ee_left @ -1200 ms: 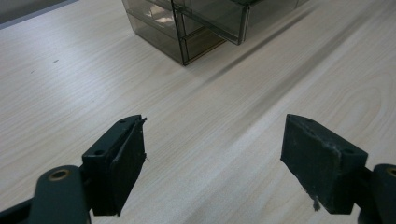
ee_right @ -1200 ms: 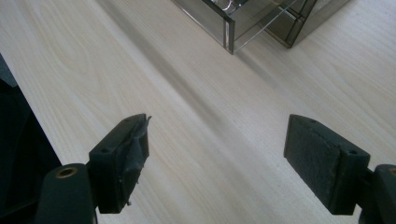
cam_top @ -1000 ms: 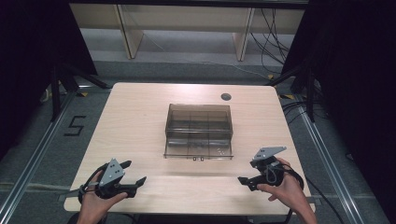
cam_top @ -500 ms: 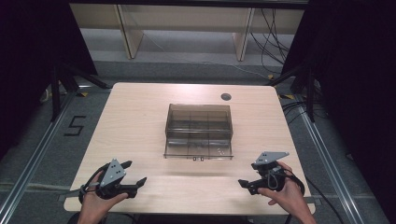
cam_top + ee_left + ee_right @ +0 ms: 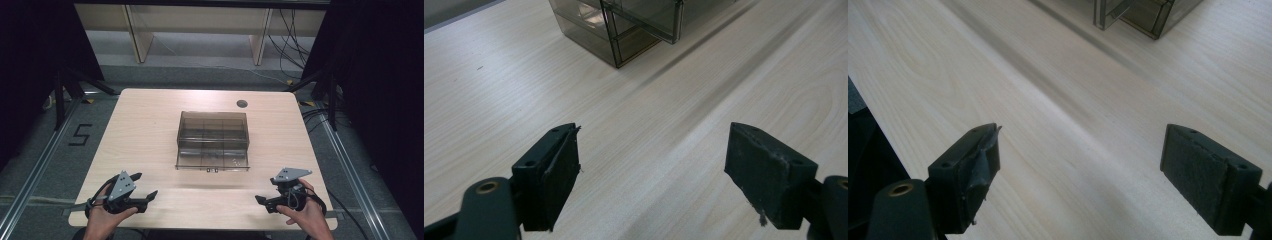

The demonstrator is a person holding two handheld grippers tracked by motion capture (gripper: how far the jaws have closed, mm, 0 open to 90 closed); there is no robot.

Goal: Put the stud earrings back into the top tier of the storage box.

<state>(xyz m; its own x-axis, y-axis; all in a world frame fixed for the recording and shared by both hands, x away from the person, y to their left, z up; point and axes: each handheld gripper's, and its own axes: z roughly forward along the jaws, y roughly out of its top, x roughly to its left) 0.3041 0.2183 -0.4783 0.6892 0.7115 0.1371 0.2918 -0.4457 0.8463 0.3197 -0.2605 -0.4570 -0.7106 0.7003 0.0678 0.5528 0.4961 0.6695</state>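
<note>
Lower and nearer the table edge now, the right gripper [image 5: 267,201] and left gripper [image 5: 145,195] gape empty; the clear plastic box [image 5: 212,140] looks light, rigid, slippery, best pinched by a wall.

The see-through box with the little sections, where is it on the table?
In the high view the smoky clear box sits in the middle of the wooden table, ahead of and between the left gripper and the right gripper.

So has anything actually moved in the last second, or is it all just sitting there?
Only a little. The right gripper has drifted slightly back toward the person's edge of the table, jaws open and empty. The left gripper, also open, and the smoky plastic organiser box have stayed where they were. Nothing was grasped or released.
</note>
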